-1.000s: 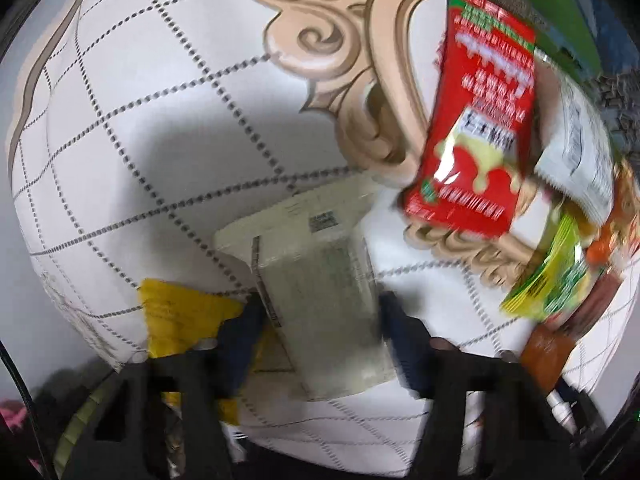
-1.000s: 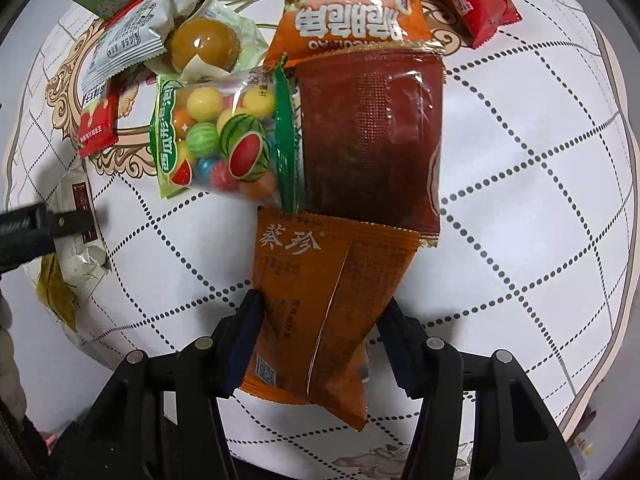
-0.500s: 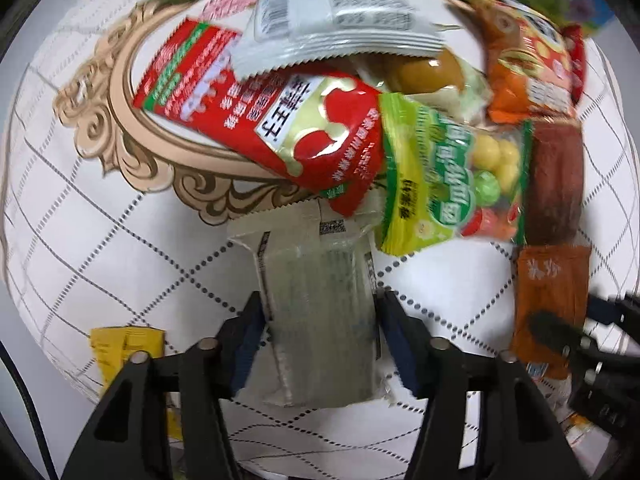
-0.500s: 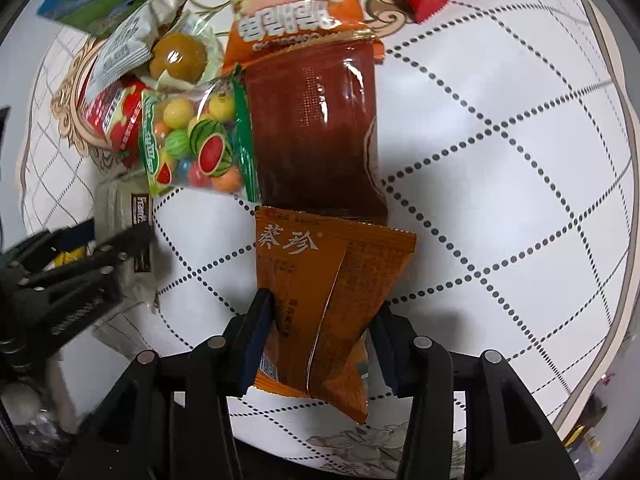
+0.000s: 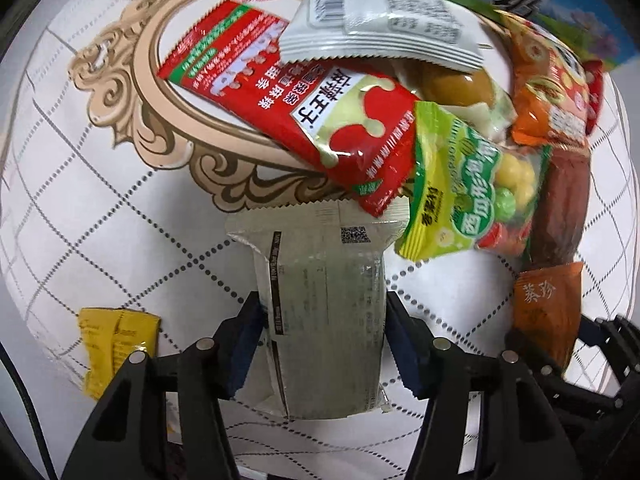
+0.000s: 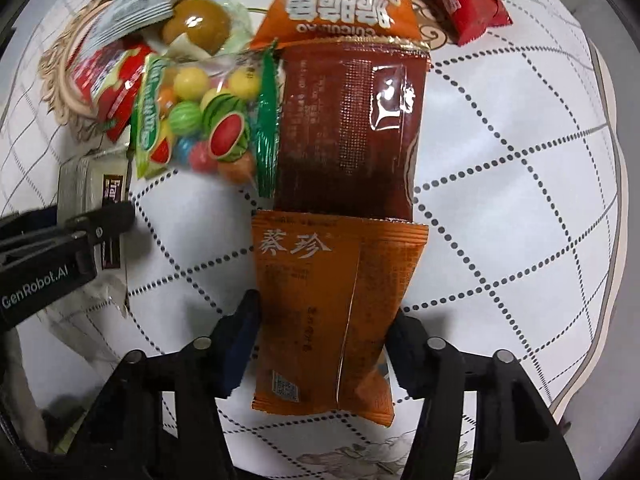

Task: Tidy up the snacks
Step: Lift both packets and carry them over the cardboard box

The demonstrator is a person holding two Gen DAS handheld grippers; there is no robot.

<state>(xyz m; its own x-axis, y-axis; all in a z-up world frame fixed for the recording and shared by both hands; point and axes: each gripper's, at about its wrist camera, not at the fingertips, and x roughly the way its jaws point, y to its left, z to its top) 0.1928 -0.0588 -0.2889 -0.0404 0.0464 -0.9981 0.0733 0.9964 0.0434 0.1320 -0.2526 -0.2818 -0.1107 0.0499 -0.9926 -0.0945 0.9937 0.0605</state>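
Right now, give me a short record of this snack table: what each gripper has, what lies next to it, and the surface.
left gripper: shut on pale grey-white wrapped snack pack
right gripper: shut on orange foil snack packet
beyond orange packet: dark brown long pouch, ends touching
beside the pouch: clear bag of coloured gumballs
near left gripper: small yellow sachet, apart
surface: white dotted-grid tablecloth

Two close downward views, shared snacks (image 5: 472, 184)
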